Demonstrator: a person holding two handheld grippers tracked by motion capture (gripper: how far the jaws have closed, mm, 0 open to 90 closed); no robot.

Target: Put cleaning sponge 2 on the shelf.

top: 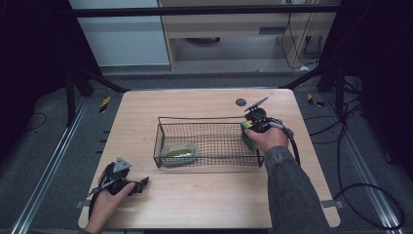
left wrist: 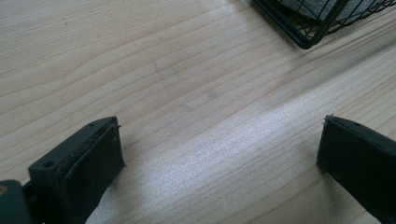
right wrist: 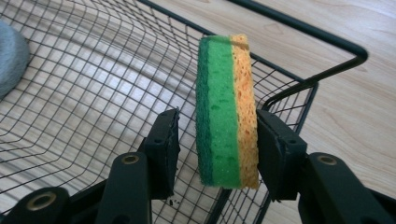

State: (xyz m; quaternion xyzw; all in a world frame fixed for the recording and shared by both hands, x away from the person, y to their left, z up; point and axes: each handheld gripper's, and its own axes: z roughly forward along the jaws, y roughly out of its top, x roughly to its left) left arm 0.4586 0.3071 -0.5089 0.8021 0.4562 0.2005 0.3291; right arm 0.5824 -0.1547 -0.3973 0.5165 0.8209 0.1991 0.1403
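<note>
A green and yellow sponge (right wrist: 226, 116) stands on edge between the jaws of my right gripper (right wrist: 217, 140), over the right end of a black wire basket (right wrist: 299, 28). Its yellow side rests against one jaw; a narrow gap separates its green side from the other jaw. From the high view, the sponge (top: 247, 135) sits just inside the basket (top: 195, 118) at its right wall, under my right gripper (top: 251, 131). My left gripper (top: 145, 182) lies low at the table's front left. Its jaws are wide open over bare wood (left wrist: 219, 154).
A grey bowl (top: 179, 153) with something yellow-green in it lies in the basket's left end; its grey edge (right wrist: 9, 56) also appears in the right gripper view. A basket corner (left wrist: 303, 28) is ahead of the left gripper. A dark round spot (top: 240, 102) marks the table behind the basket.
</note>
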